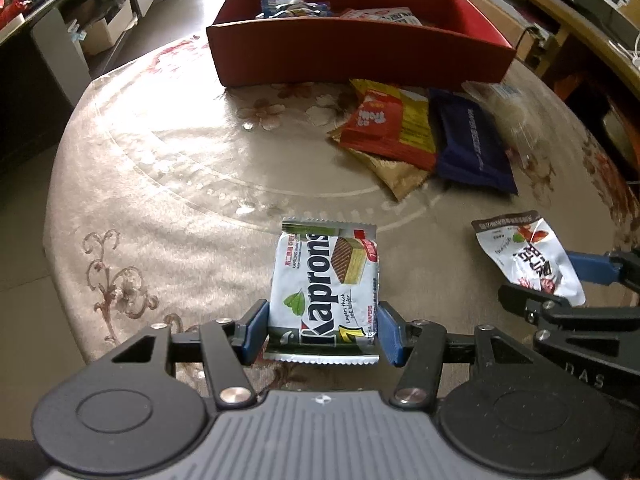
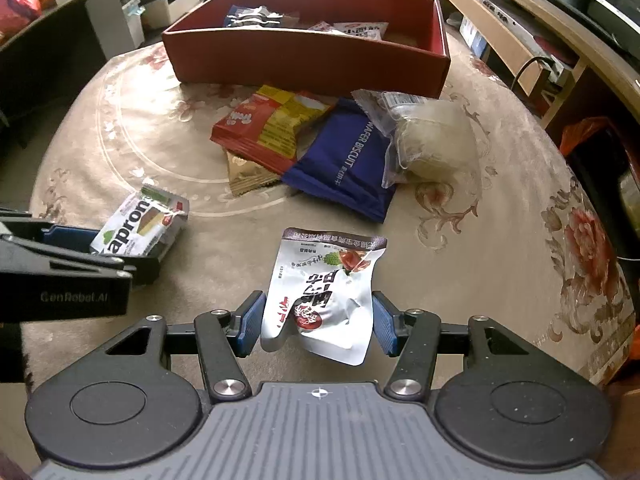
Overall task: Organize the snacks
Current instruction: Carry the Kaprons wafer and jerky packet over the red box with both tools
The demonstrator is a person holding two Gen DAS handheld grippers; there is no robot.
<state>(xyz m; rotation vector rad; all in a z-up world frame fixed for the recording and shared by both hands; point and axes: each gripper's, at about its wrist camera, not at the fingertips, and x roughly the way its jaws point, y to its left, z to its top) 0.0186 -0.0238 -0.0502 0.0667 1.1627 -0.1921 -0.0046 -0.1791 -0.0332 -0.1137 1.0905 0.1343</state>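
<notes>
My left gripper (image 1: 322, 334) is shut on a white Kaprons wafer pack (image 1: 326, 286), held over the round table; the pack also shows in the right wrist view (image 2: 140, 226). My right gripper (image 2: 318, 326) is shut on a white pouch with red print (image 2: 326, 292), which also shows in the left wrist view (image 1: 528, 258). A red box (image 2: 304, 58) stands at the far side of the table with several snack packs inside. It also shows in the left wrist view (image 1: 360, 60).
A pile lies in front of the box: a red-yellow pack (image 2: 272, 124), a dark blue wafer biscuit pack (image 2: 346, 160), a clear bag (image 2: 432, 136) and a gold pack (image 2: 248, 172). The floral tablecloth (image 2: 500, 220) covers the table. Shelves and furniture surround it.
</notes>
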